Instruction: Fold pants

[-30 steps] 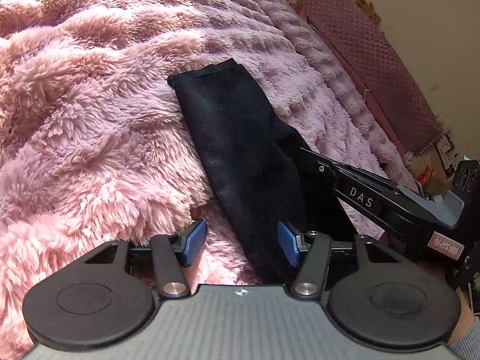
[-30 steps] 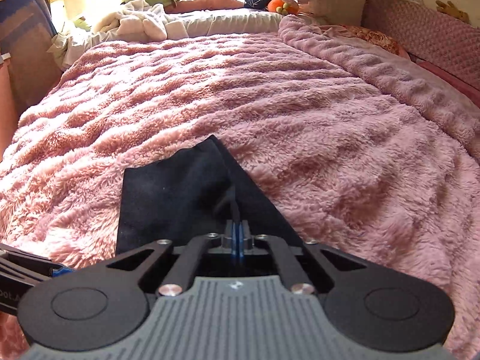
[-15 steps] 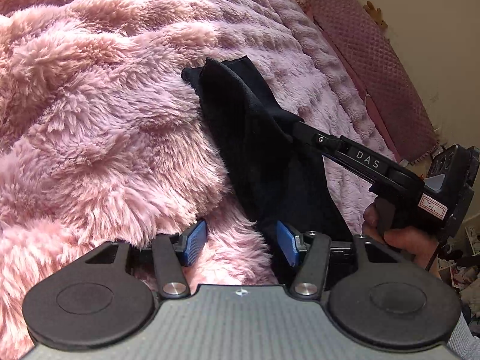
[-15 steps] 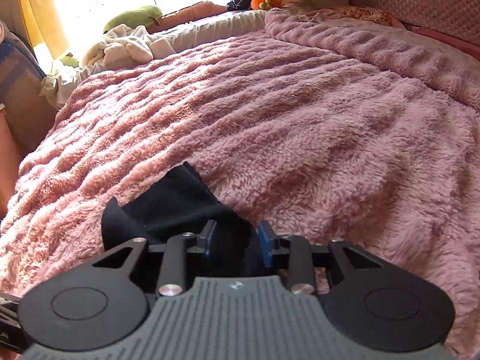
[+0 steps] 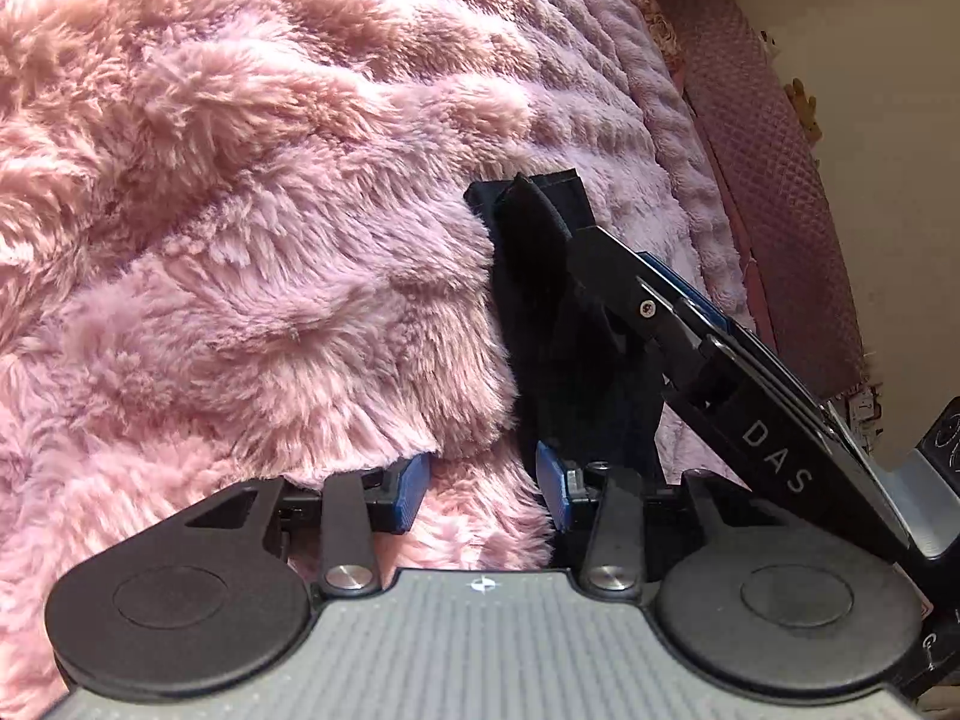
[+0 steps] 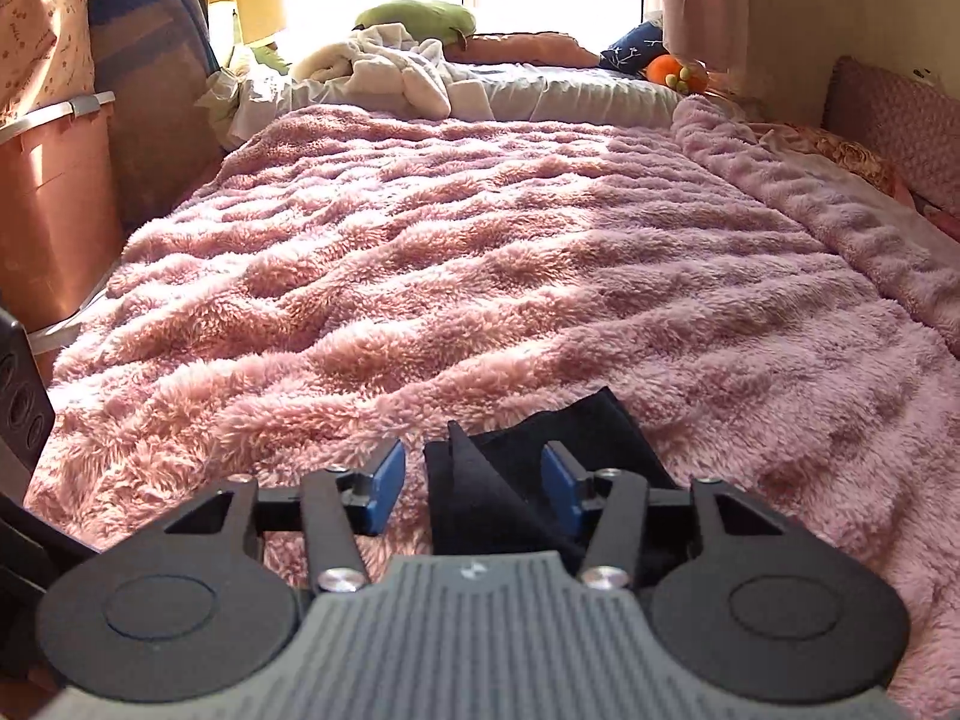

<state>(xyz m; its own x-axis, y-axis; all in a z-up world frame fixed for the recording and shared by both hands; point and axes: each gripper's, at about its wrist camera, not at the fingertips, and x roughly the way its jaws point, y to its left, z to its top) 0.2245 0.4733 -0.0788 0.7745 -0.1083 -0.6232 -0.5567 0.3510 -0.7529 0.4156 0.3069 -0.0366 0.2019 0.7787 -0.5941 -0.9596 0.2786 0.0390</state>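
The black pants (image 5: 540,300) lie folded in a narrow bundle on the pink fluffy blanket (image 5: 240,210). My left gripper (image 5: 483,489) is open low over the blanket, its right pad at the near end of the pants. My right gripper (image 6: 474,483) is open over the pants (image 6: 516,480), with a raised fold of cloth standing between its blue pads. In the left wrist view the right gripper's black fingers (image 5: 660,312) rest on the pants from the right.
The blanket (image 6: 480,270) covers the whole bed. White laundry (image 6: 384,72), a green cushion (image 6: 414,18) and an orange toy (image 6: 672,72) lie at the far end. A brown plastic bin (image 6: 54,198) stands left of the bed. A quilted headboard (image 5: 774,180) runs along the right.
My right gripper opened and let go of the pants, and has moved forward over them. The pants went from a long flat strip to a shorter bundle. My left gripper stayed open.
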